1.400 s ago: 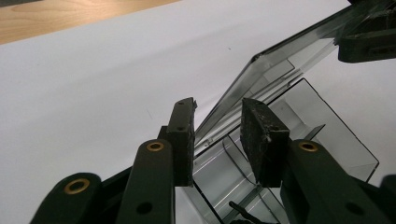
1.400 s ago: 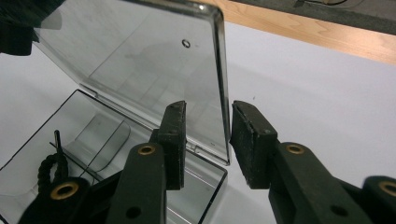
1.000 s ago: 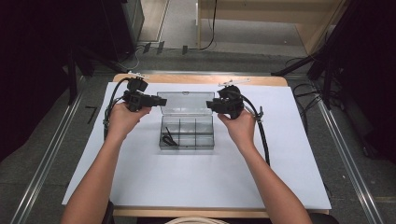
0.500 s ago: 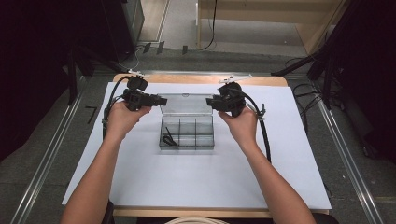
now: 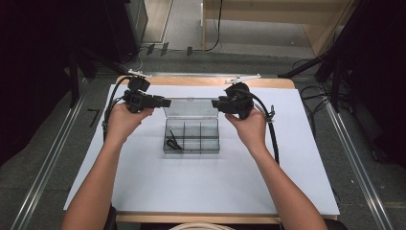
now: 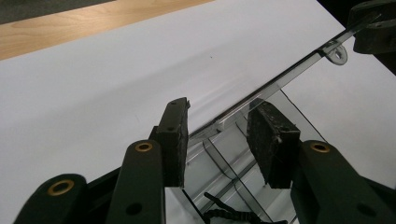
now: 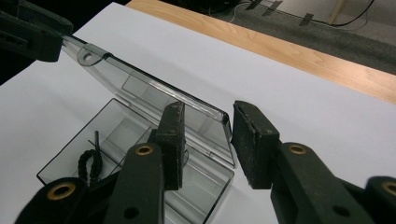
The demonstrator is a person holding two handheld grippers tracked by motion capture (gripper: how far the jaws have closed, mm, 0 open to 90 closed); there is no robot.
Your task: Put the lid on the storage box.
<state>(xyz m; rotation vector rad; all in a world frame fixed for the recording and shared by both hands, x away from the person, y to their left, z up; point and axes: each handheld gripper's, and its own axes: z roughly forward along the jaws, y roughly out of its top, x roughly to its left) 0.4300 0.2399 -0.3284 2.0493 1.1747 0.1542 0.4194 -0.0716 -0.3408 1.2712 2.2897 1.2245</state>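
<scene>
Both hand-held grippers, left (image 5: 163, 102) and right (image 5: 216, 103), sit narrowly parted around opposite ends of the raised lid (image 5: 190, 107), its long axis running straight between them.

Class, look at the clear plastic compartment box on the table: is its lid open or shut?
Open. The lid stands raised off the box, exposing the compartments and a black cord in one.

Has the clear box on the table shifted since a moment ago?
No. The clear box sits at the same spot on the white sheet, lid up.
</scene>
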